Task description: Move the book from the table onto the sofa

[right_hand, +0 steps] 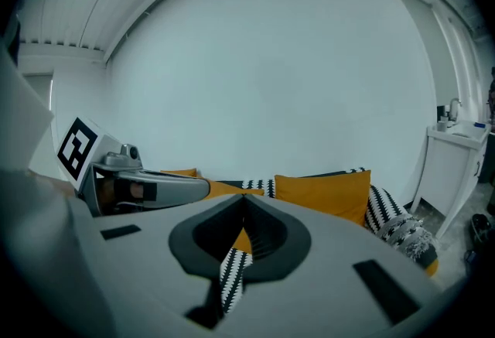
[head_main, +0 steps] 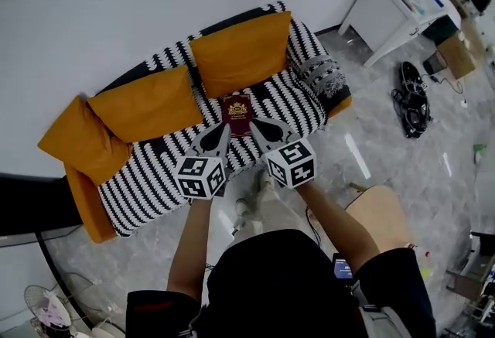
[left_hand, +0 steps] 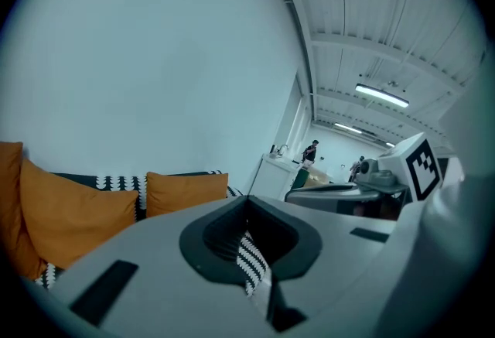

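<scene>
In the head view a dark red book (head_main: 237, 113) lies flat on the black-and-white striped seat of the sofa (head_main: 155, 174), in front of the orange cushions (head_main: 241, 50). My left gripper (head_main: 223, 128) and right gripper (head_main: 254, 124) are held side by side just before the book's near edge. Both are shut and hold nothing. In the left gripper view the closed jaws of the left gripper (left_hand: 247, 203) show only striped fabric through their gap. The right gripper (right_hand: 244, 203) looks the same in its own view, with cushions (right_hand: 325, 191) beyond.
A grey patterned throw (head_main: 322, 73) drapes the sofa's right arm. A white table (head_main: 390, 8), a cardboard box (head_main: 456, 55) and a black bundle (head_main: 411, 97) on the floor sit at the upper right. A round wooden stool (head_main: 380, 214) is by my right arm, a fan (head_main: 48, 305) at lower left.
</scene>
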`<state>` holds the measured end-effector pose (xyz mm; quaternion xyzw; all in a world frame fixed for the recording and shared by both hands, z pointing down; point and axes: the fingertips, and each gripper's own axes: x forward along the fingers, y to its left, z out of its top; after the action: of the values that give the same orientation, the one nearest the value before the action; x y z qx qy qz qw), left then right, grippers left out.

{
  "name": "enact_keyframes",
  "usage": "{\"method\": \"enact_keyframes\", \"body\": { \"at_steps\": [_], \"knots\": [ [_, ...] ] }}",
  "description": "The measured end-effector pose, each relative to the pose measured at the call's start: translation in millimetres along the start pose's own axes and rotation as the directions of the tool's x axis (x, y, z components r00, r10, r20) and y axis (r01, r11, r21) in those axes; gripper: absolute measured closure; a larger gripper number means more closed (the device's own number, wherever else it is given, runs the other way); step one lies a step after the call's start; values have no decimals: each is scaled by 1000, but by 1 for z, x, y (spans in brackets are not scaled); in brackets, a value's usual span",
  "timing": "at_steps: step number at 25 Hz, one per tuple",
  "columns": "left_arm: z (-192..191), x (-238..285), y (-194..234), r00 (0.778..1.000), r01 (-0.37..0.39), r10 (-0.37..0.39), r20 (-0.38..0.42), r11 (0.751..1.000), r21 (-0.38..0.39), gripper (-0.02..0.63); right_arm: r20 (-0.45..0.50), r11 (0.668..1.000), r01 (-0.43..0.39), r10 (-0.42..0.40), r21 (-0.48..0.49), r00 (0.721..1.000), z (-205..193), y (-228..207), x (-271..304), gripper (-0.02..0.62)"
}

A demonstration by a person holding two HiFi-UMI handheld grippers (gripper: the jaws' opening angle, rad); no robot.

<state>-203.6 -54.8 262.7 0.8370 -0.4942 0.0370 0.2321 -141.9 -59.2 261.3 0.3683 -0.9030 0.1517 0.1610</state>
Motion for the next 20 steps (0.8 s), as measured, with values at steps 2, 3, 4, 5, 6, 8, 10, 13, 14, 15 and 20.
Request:
{"method": "enact_keyframes", "body": {
  "at_steps": [2,3,4,5,6,8,10,13,14,15,20],
  "knots": [
    [3,-8,-6,1000,8,-9,7,1000,21,589,14,1000,9,-9,0,1000,2,6,-7,578],
    [6,-10,-9,1000,10,-10,12,999,34,589,22,1000,15,-15,-2,1000,4,7,-10,578],
    [9,-11,-13,1000,11,-12,18,999,46,589,31,1000,21,-21,-5,999,6,7,-14,578],
    [12,-13,-17,1000,13,-15,25,998,55,589,40,1000,28,-28,-9,999,8,7,-17,578],
    [15,-15,-21,999,17,-19,31,998,63,589,49,999,33,-32,-11,998,11,8,-21,578],
    [19,-21,-28,999,21,-24,37,997,81,589,68,999,37,-37,-8,997,17,11,-29,578],
    [23,-26,-35,999,22,-27,43,995,101,589,89,999,37,-37,3,995,24,13,-35,578],
    [29,-32,-43,998,32,-39,58,993,112,589,105,1000,29,-28,-10,994,31,20,-42,578],
    [32,-33,-46,997,36,-44,64,993,115,589,106,999,27,-25,-22,994,32,23,-44,578],
    [34,-35,-48,997,39,-47,69,992,117,589,108,999,25,-22,-33,994,33,25,-46,578],
    [43,-31,-64,994,48,-59,87,990,130,589,128,999,28,-22,-41,991,44,20,-62,578]
  ]
}}
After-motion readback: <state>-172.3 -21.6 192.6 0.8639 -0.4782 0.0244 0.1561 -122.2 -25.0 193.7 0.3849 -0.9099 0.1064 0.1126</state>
